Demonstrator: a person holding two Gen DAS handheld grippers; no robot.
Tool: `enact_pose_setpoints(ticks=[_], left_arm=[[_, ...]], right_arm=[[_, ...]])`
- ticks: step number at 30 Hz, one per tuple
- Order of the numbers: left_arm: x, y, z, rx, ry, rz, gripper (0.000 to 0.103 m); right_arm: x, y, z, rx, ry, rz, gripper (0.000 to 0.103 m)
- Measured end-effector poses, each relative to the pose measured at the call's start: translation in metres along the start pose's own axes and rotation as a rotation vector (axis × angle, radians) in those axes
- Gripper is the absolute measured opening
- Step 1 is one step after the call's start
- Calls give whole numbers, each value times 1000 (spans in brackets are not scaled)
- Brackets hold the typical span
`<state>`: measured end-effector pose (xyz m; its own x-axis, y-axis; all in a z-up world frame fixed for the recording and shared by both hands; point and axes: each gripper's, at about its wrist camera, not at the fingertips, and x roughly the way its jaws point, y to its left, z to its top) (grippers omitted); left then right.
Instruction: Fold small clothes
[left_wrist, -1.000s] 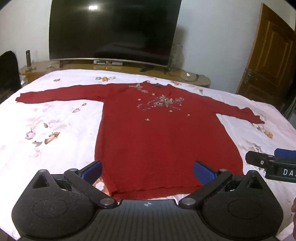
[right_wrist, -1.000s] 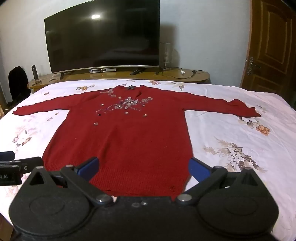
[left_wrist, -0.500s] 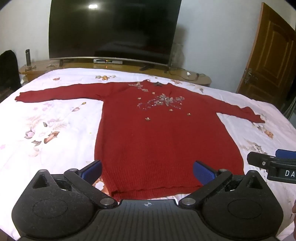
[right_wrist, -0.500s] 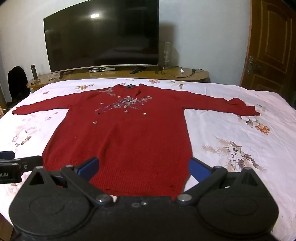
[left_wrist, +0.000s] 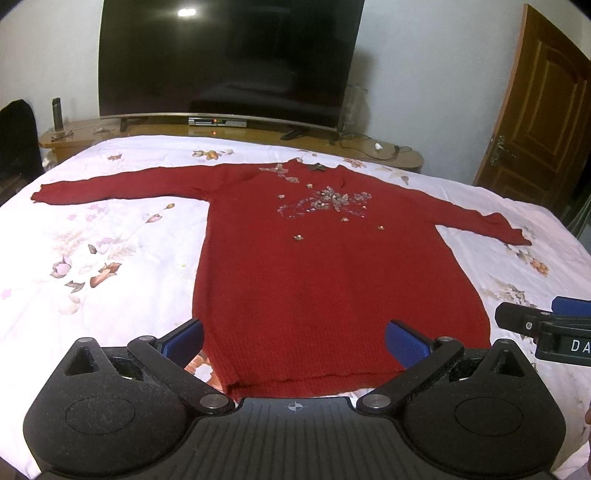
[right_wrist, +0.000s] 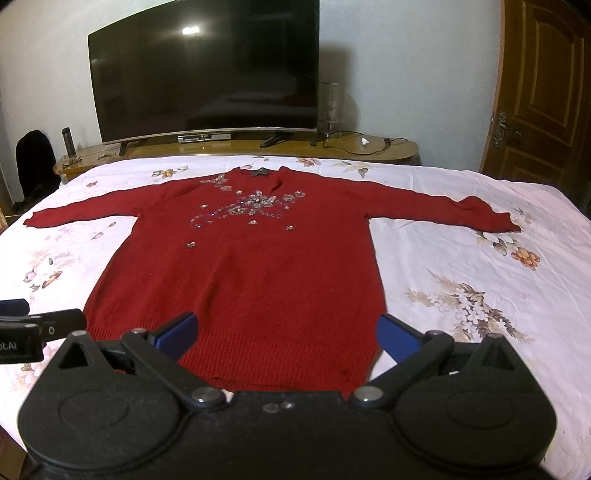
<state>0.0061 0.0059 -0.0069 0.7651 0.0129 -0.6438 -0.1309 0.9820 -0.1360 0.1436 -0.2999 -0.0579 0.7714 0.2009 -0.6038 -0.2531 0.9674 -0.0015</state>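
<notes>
Open bedspread (left_wrist: 110, 236) left and right of red sweater (left_wrist: 325, 266), free to pass. Both sleeves spread wide, crossing far side lanes. Near hem: left gripper (left_wrist: 294, 338) and right gripper (right_wrist: 286, 332) side by side, jaws wide. TV (right_wrist: 207, 70) and wooden shelf (right_wrist: 388, 149) blocking beyond bed.

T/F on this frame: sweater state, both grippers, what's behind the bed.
1. The red sweater lies flat on the bed with both sleeves spread out. True.
2. The left gripper is shut on the hem. False: it is open and holds nothing.
3. The right gripper is open. True.
4. The sweater is already folded in half. False: it is fully unfolded.
5. A television stands beyond the bed. True.
</notes>
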Motion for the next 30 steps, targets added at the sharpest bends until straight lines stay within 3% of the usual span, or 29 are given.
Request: enact_pose_setpoints(ticks=[30], left_arm=[[3,3,1,-3,-3,3,103]], right_arm=[[0,4,2,-10,-1,4,102]])
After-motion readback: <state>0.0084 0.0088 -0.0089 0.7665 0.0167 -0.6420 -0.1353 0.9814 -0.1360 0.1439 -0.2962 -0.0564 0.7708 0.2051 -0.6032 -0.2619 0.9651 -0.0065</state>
